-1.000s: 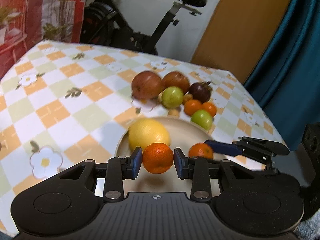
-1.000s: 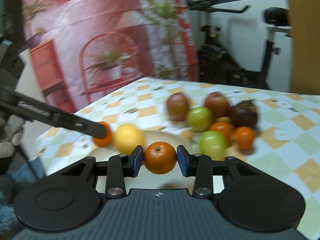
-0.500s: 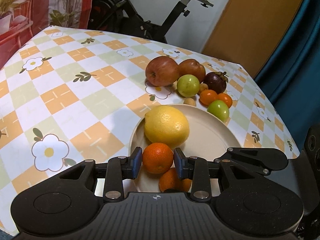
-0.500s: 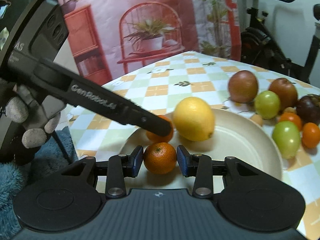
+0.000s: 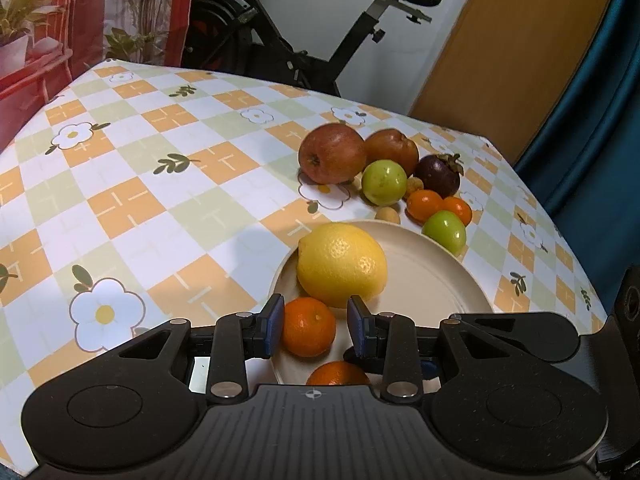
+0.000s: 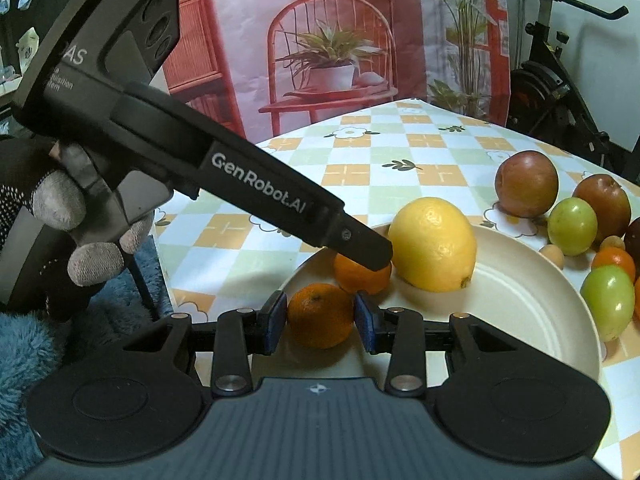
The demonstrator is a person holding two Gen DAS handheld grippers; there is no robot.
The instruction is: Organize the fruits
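A beige plate (image 5: 432, 280) holds a yellow lemon (image 5: 342, 265) and two mandarins. My left gripper (image 5: 316, 328) stands around one mandarin (image 5: 308, 326) resting on the plate's near edge, with small gaps at both pads. My right gripper (image 6: 322, 318) has its pads against the other mandarin (image 6: 320, 315), low at the plate's near rim (image 6: 520, 256). In the right wrist view the left gripper's finger (image 6: 352, 244) covers part of the left mandarin (image 6: 360, 276) beside the lemon (image 6: 434, 244). The right mandarin (image 5: 338, 374) shows at the bottom of the left wrist view.
Beyond the plate lie two red apples (image 5: 332, 154), green fruits (image 5: 383, 182), a dark mangosteen (image 5: 437, 174), small oranges (image 5: 424, 205) and small tan fruits. The checkered tablecloth (image 5: 160, 200) extends left. An exercise bike (image 5: 304, 40) stands behind the table.
Both grippers came down to the plate with their mandarins. The left gripper's jaws have spread a little, and its mandarin now rests on the plate.
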